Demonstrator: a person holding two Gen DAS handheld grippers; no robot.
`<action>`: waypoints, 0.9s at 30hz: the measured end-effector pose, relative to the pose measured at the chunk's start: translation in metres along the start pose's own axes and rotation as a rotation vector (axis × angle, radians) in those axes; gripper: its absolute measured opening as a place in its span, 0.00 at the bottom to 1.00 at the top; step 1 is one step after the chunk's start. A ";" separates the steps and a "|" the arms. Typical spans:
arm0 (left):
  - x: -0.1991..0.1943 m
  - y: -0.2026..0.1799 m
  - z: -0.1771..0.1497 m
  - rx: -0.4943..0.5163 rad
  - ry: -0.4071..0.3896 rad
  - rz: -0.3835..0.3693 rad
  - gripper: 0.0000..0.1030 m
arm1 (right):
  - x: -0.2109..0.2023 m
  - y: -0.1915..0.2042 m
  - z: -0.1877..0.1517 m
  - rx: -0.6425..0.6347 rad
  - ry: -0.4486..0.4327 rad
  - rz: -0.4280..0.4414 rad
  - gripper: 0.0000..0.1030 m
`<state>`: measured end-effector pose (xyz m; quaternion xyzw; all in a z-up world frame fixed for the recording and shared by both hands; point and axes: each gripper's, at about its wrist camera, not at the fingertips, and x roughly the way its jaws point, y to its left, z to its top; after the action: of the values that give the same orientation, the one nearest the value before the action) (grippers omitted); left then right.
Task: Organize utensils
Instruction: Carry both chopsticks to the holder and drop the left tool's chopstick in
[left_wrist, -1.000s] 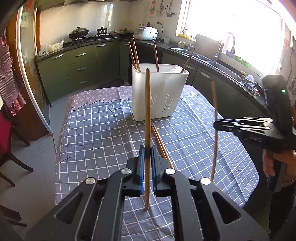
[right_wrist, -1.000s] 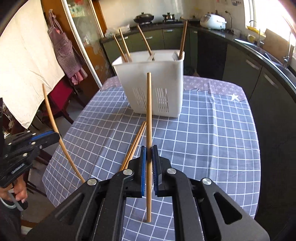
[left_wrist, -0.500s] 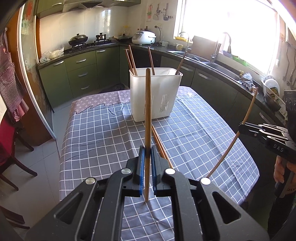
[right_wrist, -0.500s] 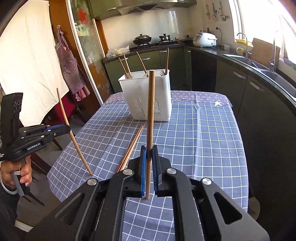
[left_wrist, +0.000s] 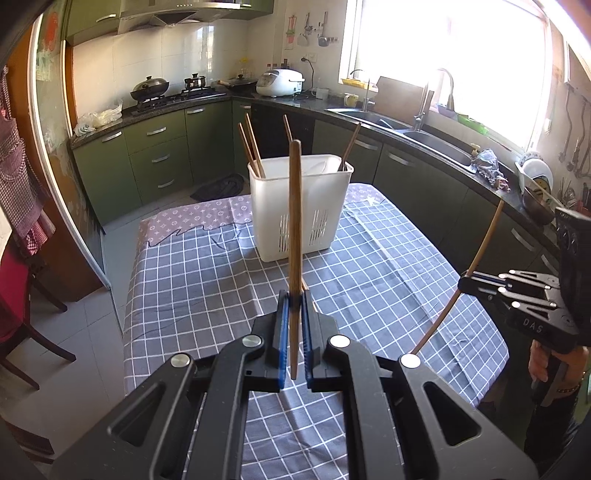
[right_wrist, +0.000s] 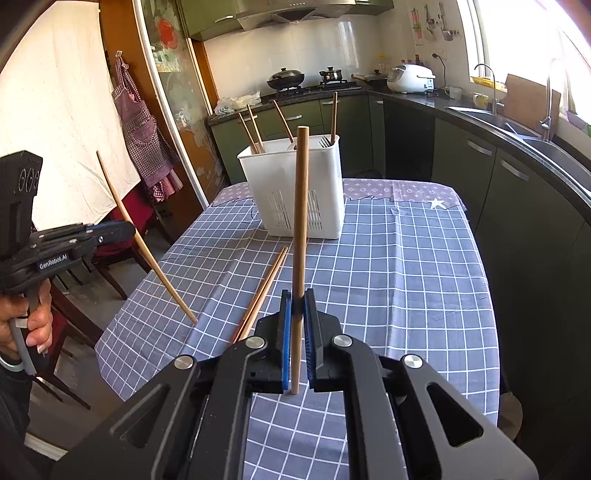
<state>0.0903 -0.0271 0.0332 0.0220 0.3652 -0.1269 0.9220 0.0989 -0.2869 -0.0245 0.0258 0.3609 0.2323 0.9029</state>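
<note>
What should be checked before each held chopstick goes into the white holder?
1. Left gripper clamped on its chopstick: ok.
2. Right gripper clamped on its chopstick: ok.
3. Holder upright on the table: ok.
4. Free room inside the holder: cannot tell, though other sticks already stand in it.
5. Loose pair of chopsticks still lying on the cloth: not ok.

Tablecloth: grey-blue, white grid; far end mauve with pale monogram print. Utensil caddy: white, slotted. Chopsticks: brown wood, the held one paler tan. Gripper pads: blue on black bodies. Cabinets: dark green. Apron: red-white check.
</note>
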 end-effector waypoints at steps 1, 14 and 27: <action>-0.003 -0.001 0.008 0.004 -0.006 -0.003 0.06 | 0.000 -0.001 0.000 0.003 -0.002 0.003 0.07; -0.021 -0.025 0.153 0.065 -0.235 0.034 0.06 | -0.007 -0.017 0.013 0.016 -0.030 0.024 0.07; 0.090 -0.008 0.184 0.012 -0.160 0.116 0.07 | -0.012 -0.021 0.050 -0.002 -0.072 0.044 0.07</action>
<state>0.2743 -0.0788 0.1069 0.0382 0.2879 -0.0770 0.9538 0.1327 -0.3047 0.0160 0.0413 0.3275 0.2514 0.9099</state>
